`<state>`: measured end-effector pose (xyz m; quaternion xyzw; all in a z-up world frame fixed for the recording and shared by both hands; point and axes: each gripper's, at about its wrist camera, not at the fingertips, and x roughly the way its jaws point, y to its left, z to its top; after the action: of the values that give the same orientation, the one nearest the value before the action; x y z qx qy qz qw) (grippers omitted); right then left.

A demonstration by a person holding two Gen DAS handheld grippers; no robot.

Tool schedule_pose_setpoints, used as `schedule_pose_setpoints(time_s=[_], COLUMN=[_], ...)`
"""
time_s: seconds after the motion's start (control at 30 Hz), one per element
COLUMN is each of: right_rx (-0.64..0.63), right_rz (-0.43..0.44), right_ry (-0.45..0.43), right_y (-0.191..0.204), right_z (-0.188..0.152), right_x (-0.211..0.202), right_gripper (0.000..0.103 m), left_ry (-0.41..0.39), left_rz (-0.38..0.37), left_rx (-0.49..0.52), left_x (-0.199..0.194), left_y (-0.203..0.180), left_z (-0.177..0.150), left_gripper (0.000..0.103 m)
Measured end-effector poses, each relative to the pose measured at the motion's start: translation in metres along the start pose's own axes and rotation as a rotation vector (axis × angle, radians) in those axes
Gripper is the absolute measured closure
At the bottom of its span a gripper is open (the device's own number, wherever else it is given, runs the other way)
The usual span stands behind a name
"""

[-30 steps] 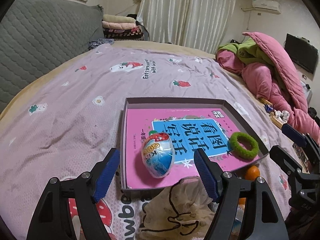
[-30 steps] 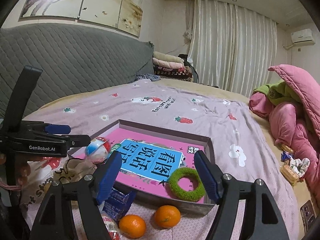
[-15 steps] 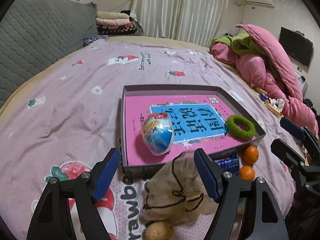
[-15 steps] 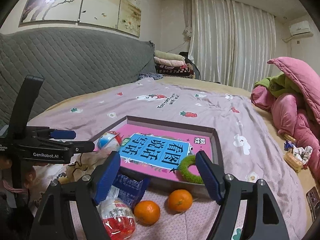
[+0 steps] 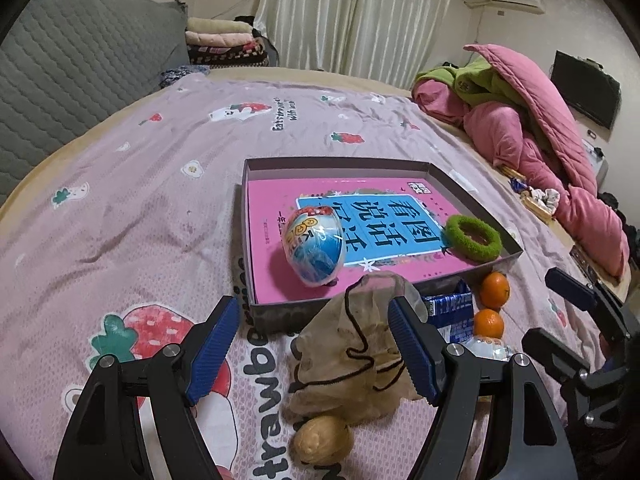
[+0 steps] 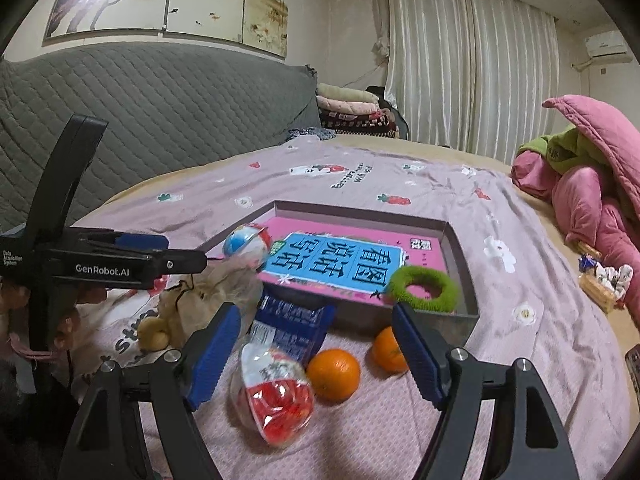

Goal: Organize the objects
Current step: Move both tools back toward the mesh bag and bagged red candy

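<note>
Grey tray (image 5: 256,316) on the bed (image 5: 120,208) holds a pink book (image 5: 264,280), blue egg (image 5: 314,246) and green ring (image 5: 474,238). Left gripper (image 5: 312,348) jaws open over a mesh pouch (image 5: 348,356); right gripper (image 6: 316,354) jaws open above a red egg (image 6: 280,396) and orange (image 6: 334,374).

"GenRobot.AI" on left hand-held gripper (image 6: 120,258), "看图说话" on pink book (image 5: 362,220), "strawb" on bedspread (image 5: 120,208)

Lower frame: open left tool (image 5: 312,344) above a beige drawstring pouch (image 5: 352,356) and walnut (image 5: 322,440). Centre: grey tray (image 5: 256,316) holding a pink book (image 5: 360,224), wrapped egg (image 5: 314,250) and green ring (image 5: 474,238). Right: two oranges (image 5: 494,290).
</note>
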<state>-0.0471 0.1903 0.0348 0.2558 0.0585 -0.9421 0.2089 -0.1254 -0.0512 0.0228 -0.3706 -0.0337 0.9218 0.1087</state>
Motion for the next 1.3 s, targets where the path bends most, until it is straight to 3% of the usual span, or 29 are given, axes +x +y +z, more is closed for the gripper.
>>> schedule_pose_setpoints(time_s=[0.77, 1.3], right_rx=[0.009, -0.011], right_rz=[0.01, 0.0], right_ry=[0.098, 0.144], right_y=[0.011, 0.015], right_z=[-0.026, -0.033], right_x=[0.003, 0.012], right_gripper=[0.026, 0.026], left_ry=[0.071, 0.141], left_rz=[-0.061, -0.041], left_rx=[0.075, 0.125], left_x=[0.006, 0.027], left_y=[-0.018, -0.032], left_z=[-0.014, -0.023], left_gripper=[0.025, 0.025])
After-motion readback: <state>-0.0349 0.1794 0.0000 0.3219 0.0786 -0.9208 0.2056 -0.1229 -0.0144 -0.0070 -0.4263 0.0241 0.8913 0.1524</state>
